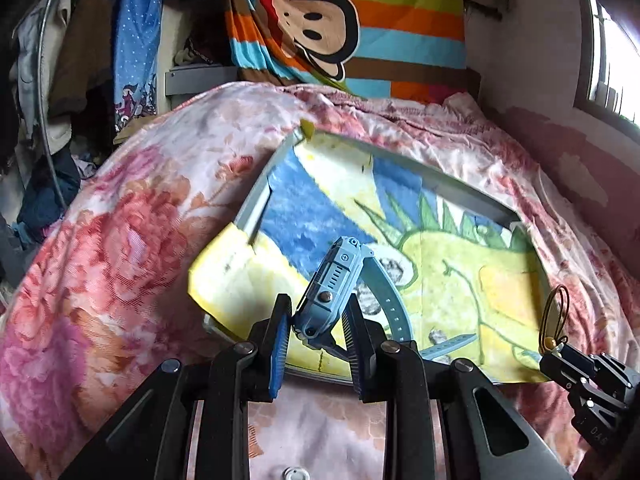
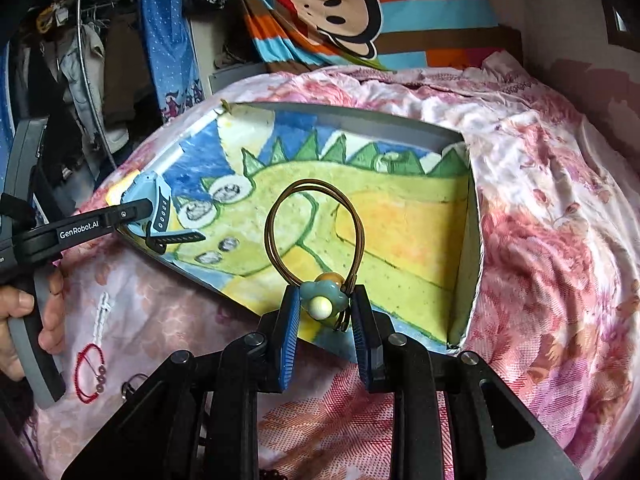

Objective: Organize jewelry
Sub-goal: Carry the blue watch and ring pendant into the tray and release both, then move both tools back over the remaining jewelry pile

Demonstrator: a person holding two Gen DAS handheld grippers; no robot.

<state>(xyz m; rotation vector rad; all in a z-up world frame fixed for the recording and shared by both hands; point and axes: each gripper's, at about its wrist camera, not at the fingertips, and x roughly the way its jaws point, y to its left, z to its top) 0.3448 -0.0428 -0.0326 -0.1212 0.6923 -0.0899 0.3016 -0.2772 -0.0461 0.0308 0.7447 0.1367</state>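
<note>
My left gripper (image 1: 318,318) is shut on a light-blue watch (image 1: 334,280), held over the near-left corner of a grey box (image 1: 256,196) lined with a dinosaur drawing; its strap hangs into the box. In the right wrist view the left gripper (image 2: 138,214) and the watch (image 2: 154,196) show at the box's left edge. My right gripper (image 2: 325,308) is shut on a brown hair tie with bead charms (image 2: 314,232), held above the box's near edge. It also shows in the left wrist view (image 1: 554,320), with the right gripper (image 1: 560,354).
The box (image 2: 360,120) lies on a pink floral bedspread (image 2: 540,240). A red bead bracelet (image 2: 90,372), a white piece (image 2: 100,316) and a small dark ring (image 2: 132,384) lie on the bedspread to the near left. Hanging clothes stand at the far left.
</note>
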